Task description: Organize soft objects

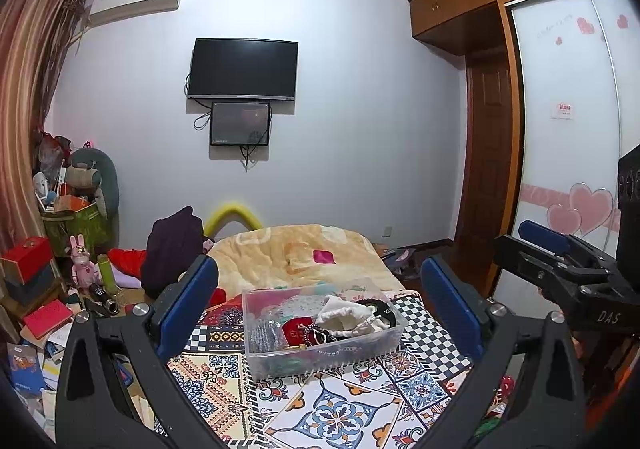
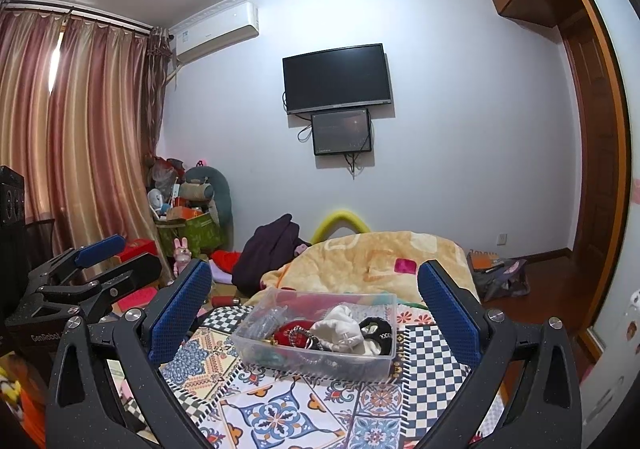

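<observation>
A clear plastic bin (image 1: 384, 347) (image 2: 320, 363) sits on a patterned cloth (image 1: 340, 409) (image 2: 280, 413) on the bed. It holds a white drawstring pouch (image 1: 344, 315) (image 2: 342, 325), a red pouch (image 1: 296, 331) (image 2: 290, 331), a black item (image 1: 380, 309) (image 2: 378, 329) and a silvery mesh bag (image 1: 262, 335) (image 2: 266, 319). My left gripper (image 1: 320, 305) is open and empty, above the cloth in front of the bin. My right gripper (image 2: 316, 305) is open and empty, also facing the bin; it shows at the right of the left wrist view (image 1: 536, 253).
A peach blanket (image 1: 296, 253) (image 2: 372, 261) lies behind the bin, with a dark garment (image 1: 172, 249) (image 2: 272, 253) at its left. Boxes, books and toys (image 1: 48, 289) clutter the floor at left. A wardrobe (image 1: 568, 121) and a door stand at right.
</observation>
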Demonstrator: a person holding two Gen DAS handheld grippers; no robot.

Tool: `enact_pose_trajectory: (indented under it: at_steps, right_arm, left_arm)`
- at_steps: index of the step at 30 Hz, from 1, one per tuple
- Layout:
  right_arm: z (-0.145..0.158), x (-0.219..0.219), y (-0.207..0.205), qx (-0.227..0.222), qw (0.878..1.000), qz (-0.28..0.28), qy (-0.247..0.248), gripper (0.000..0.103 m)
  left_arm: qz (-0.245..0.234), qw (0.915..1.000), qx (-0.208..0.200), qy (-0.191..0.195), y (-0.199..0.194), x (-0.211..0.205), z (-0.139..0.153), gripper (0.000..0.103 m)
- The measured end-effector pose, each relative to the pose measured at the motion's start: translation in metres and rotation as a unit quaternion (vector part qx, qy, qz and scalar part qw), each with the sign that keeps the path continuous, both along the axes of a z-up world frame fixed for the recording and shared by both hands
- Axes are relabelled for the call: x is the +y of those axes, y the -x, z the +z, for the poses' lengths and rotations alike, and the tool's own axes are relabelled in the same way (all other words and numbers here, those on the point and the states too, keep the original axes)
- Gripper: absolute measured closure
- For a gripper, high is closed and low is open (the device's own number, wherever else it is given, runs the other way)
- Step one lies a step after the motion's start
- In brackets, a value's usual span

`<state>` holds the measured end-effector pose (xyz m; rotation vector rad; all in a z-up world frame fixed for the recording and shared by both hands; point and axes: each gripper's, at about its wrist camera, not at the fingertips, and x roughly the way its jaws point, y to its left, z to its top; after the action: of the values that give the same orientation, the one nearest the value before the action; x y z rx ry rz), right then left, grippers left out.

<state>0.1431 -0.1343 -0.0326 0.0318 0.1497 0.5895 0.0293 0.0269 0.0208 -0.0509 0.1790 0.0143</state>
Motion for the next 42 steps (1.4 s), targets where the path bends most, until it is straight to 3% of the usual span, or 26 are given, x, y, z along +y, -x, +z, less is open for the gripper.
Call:
enact_pose_trajectory:
  at_steps: [42]
  right_arm:
    - [0.0015,-0.0028,0.0010,0.002,1.000,-0.005,0.001,0.000]
  left_arm:
    - [-0.023,0.9994,0.011,0.022,-0.0019,-0.0002,-0.0002,0.000]
